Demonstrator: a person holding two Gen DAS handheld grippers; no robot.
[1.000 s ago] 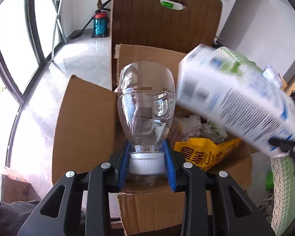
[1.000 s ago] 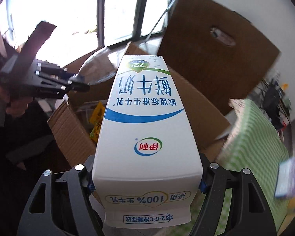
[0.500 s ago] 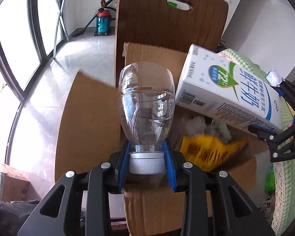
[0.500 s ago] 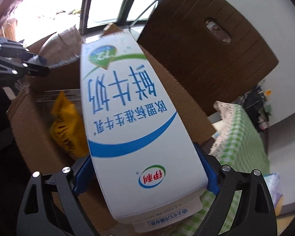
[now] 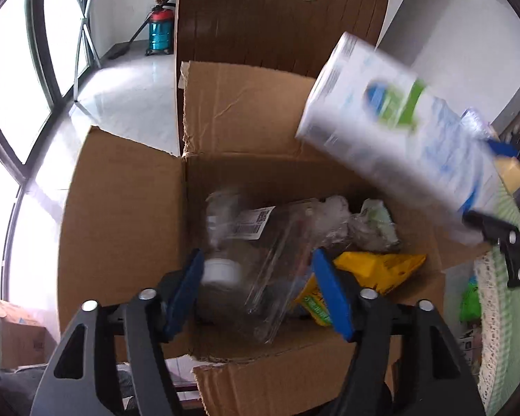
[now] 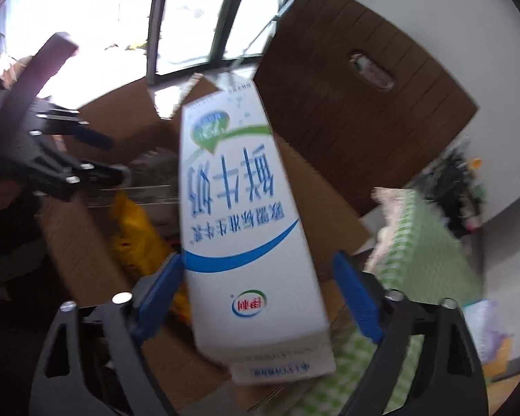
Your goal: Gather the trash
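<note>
Left wrist view: the left gripper (image 5: 256, 287) hangs over the cardboard box (image 5: 121, 215), its jaws opening, so the clear plastic bottle (image 5: 246, 242) drops blurred among the trash inside; its outline is hard to trace.

Right wrist view: the right gripper (image 6: 256, 291) tilts a milk carton (image 6: 239, 208) toward the box at eleven o'clock. Its jaws are closing, yet both pads stand clear of the carton, apparently released. The box bottom is hidden.

The left gripper (image 5: 256, 287) is pointing steeply downward and its jaws are opening, the blue pads (image 5: 187, 287) standing wide apart; the right gripper (image 6: 256, 298) is also tilting downward, its jaws closing, pads not pressing.
</note>
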